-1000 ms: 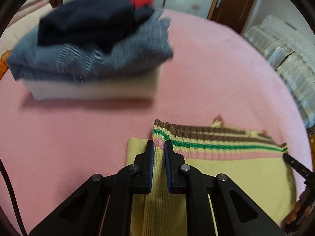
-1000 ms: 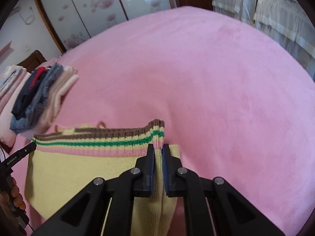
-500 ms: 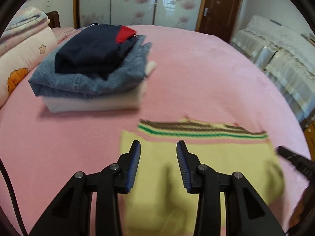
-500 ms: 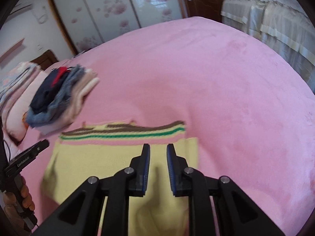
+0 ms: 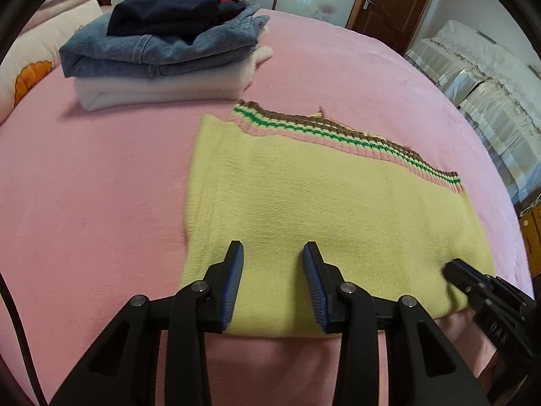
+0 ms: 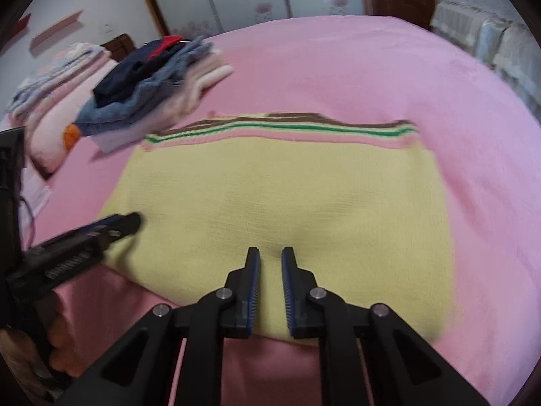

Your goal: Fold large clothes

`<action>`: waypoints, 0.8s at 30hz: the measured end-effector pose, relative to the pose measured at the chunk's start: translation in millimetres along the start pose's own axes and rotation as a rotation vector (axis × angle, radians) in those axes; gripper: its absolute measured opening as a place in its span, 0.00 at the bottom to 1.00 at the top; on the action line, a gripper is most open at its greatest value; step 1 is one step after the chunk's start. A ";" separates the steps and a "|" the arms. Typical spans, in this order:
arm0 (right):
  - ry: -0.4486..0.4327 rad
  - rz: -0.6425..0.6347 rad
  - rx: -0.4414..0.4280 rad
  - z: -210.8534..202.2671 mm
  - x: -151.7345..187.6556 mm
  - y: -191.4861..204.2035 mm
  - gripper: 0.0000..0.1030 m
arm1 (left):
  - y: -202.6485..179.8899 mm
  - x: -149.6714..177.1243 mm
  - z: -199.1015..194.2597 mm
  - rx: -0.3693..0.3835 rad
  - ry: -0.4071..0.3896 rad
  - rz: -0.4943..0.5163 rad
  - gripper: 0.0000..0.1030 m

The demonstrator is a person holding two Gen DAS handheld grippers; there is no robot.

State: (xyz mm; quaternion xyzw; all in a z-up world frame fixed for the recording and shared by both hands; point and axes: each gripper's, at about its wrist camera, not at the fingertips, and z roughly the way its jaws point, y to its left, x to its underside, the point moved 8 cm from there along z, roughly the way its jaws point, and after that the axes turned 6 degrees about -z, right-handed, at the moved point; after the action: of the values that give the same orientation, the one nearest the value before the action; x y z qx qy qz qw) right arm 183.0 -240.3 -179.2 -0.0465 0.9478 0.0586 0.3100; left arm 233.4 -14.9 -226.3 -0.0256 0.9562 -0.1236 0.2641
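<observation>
1. I had the yellow sweater (image 5: 321, 209) lying flat on the pink bed (image 5: 94, 203), folded into a rough rectangle, its striped hem (image 5: 345, 138) on the far edge.

2. My left tongs (image 5: 273, 253) stood spread over the near left part of the sweater, nothing between the pads, no cloth pinched.

3. My right tongs (image 6: 270, 257) hung over the near middle of the sweater in their own view. A narrow gap showed between the pads and the jaws were closing, on nothing that I could see.

4. The stack of folded clothes (image 5: 169, 40) sat beyond the sweater's far left corner, close to the hem but apart from it.

5. I judged the fold just laid down and the next step to be another fold, or a lift onto the stack.

6. To do it well I wanted each pair of tongs at a near corner, not mid-edge as they stood. A mid-edge grip would let the corners droop.

7. I meant to bite through all the layers at once, since the knit looked soft and thick and a top-layer pinch would peel the fold open.

8. I planned to move both hands at the same pace, keeping the edge taut, and to line it up on the striped hem.

9. The right view was blurred, so I could not tell whether the near edge lay even.
</observation>
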 end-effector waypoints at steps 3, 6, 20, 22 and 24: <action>-0.010 0.042 0.030 -8.8 8.9 -27.9 0.09 | 8.0 -3.2 1.0 0.008 0.004 -0.013 0.32; -0.004 0.085 0.042 -12.5 17.7 -47.6 0.00 | 9.5 -5.8 -1.3 0.007 0.000 -0.035 0.32; 0.002 0.098 0.104 -14.6 22.4 -52.1 0.00 | 13.0 -3.2 -6.1 -0.007 0.015 -0.057 0.32; 0.004 0.100 0.101 -15.4 22.6 -51.3 0.00 | 12.4 -3.1 -7.2 -0.009 0.022 -0.058 0.32; 0.006 0.103 0.097 -16.7 22.6 -51.0 0.01 | 12.1 -3.2 -8.0 -0.013 0.033 -0.060 0.32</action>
State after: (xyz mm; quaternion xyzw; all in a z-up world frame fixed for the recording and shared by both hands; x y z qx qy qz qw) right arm 161.5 -294.2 -183.4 0.0171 0.9516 0.0285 0.3056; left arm 232.3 -1.1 -221.1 -0.0537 0.9600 -0.1258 0.2444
